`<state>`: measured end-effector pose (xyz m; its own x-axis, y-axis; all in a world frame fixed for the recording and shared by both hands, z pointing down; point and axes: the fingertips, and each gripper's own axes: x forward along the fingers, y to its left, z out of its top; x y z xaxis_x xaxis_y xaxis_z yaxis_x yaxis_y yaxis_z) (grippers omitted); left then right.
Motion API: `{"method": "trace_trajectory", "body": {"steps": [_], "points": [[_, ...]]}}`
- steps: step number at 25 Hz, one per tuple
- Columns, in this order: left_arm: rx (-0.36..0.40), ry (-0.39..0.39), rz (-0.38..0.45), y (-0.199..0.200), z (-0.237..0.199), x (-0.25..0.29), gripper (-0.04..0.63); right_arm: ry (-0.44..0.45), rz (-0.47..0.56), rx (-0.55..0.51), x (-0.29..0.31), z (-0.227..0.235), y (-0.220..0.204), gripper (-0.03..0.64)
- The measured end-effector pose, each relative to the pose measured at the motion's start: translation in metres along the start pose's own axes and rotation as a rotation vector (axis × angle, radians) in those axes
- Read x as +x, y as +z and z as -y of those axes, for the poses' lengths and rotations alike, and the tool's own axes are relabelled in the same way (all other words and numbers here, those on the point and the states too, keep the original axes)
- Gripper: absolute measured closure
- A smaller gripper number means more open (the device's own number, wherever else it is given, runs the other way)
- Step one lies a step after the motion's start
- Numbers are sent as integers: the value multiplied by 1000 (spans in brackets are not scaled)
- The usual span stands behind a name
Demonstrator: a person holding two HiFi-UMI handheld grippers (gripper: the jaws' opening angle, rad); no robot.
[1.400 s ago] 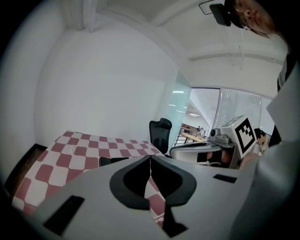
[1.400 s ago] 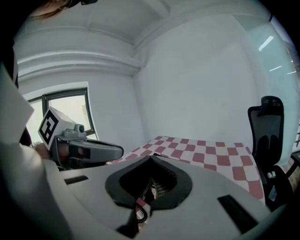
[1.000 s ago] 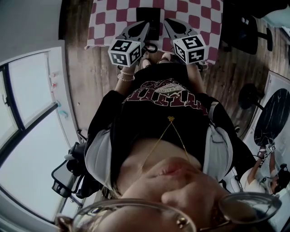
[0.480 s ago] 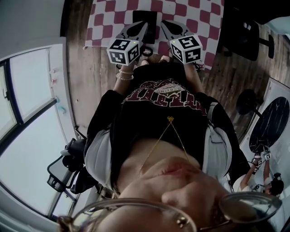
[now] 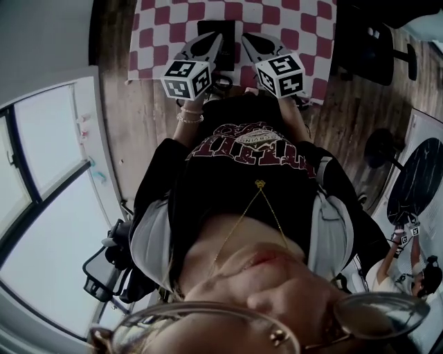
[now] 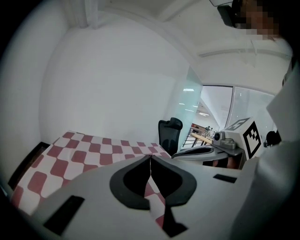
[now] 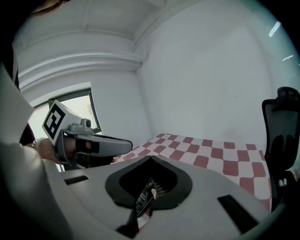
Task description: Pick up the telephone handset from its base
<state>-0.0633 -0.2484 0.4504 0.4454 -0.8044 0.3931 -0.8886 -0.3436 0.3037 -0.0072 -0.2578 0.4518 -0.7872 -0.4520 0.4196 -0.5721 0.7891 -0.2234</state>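
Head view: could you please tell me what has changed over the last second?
The left gripper and the right gripper edged slightly forward over the table, closer to the phone. Nothing was taken hold of or let go. Both stay shut and empty; the phone has not moved.

Black telephone [image 5: 215,29] on checkered cloth [image 5: 304,21]

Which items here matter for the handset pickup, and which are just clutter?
Job: telephone on the checkered cloth; left gripper and right gripper, both shut, holding nothing.
Lying about: office chair; window.
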Motion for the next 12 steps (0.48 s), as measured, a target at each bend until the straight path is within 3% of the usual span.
{"method": "trace_trajectory", "body": {"steps": [12], "points": [[40, -168, -83, -3, -20, 21, 584, -135, 8, 80, 27, 2, 3, 598]]}}
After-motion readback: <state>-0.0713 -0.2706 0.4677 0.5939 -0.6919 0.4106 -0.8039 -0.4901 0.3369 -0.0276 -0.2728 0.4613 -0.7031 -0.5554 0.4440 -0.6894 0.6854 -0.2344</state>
